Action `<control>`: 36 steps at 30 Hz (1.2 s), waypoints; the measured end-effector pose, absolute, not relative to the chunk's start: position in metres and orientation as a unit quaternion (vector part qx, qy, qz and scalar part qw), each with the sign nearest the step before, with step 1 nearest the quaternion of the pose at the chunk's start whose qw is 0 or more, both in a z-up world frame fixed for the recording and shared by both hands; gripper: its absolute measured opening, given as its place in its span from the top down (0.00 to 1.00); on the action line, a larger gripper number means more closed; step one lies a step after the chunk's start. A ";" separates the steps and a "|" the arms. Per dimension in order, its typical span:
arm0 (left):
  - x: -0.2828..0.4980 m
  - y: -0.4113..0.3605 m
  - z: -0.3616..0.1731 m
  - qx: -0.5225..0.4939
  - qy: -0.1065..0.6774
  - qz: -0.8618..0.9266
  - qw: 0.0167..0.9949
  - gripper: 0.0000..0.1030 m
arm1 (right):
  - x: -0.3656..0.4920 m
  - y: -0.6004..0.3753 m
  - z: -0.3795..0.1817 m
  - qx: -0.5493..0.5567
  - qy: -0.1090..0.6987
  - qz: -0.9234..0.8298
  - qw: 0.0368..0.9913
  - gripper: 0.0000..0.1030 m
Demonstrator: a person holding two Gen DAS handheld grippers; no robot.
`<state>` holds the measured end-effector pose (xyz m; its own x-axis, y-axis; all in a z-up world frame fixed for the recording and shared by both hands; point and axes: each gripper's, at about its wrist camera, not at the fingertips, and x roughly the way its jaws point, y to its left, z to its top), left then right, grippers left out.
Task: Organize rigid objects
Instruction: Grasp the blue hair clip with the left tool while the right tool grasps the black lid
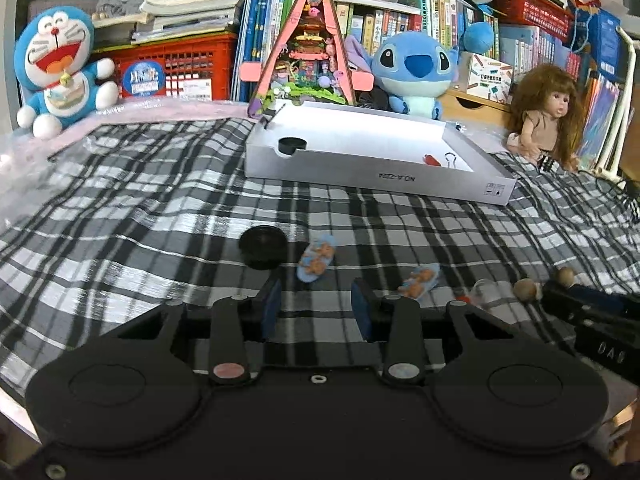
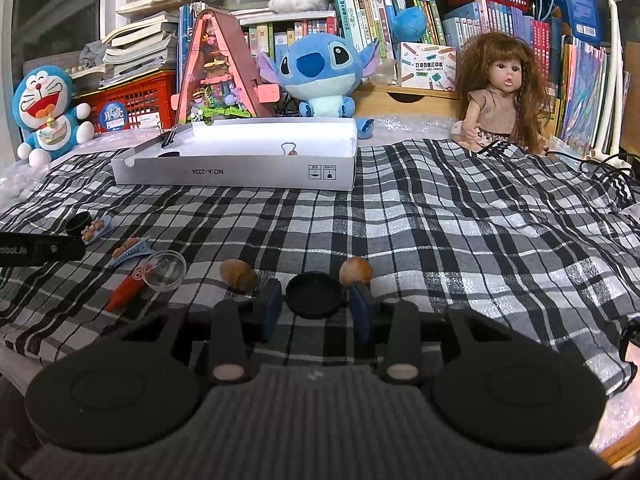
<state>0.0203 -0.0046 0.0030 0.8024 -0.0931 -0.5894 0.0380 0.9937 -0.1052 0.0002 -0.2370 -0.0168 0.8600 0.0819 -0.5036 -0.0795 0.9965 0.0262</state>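
A white box lies on the plaid cloth and holds a black cap, a red piece and binder clips. My left gripper is open and empty just short of a blue hair clip, with a black lid to its left. A second hair clip lies to the right. My right gripper is open, with a black round lid between its fingertips. Two walnuts lie just beyond the fingers.
A clear small cup and a red pen-like item lie left of the right gripper. Plush toys, a toy house, a doll and bookshelves stand behind the box. A black cable lies at far right.
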 end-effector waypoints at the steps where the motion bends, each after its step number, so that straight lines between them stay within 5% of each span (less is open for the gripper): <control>1: 0.022 -0.005 0.003 -0.049 0.314 -0.034 0.947 0.65 | 0.000 -0.237 -0.017 0.002 0.261 0.042 0.964 0.50; 25: 0.054 0.037 -0.002 -0.038 0.312 0.040 0.949 0.66 | -0.001 -0.237 -0.018 0.006 0.258 0.041 0.965 0.48; 36: 0.035 0.014 0.002 -0.052 0.307 -0.007 0.950 0.59 | -0.003 -0.234 -0.018 0.003 0.250 0.034 0.968 0.47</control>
<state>0.0349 0.0144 0.0025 0.8118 -0.0453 -0.5822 -0.0183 0.9945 -0.1029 -0.0033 -0.2338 -0.0177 0.8726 0.0677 -0.4837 -0.0646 0.9976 0.0231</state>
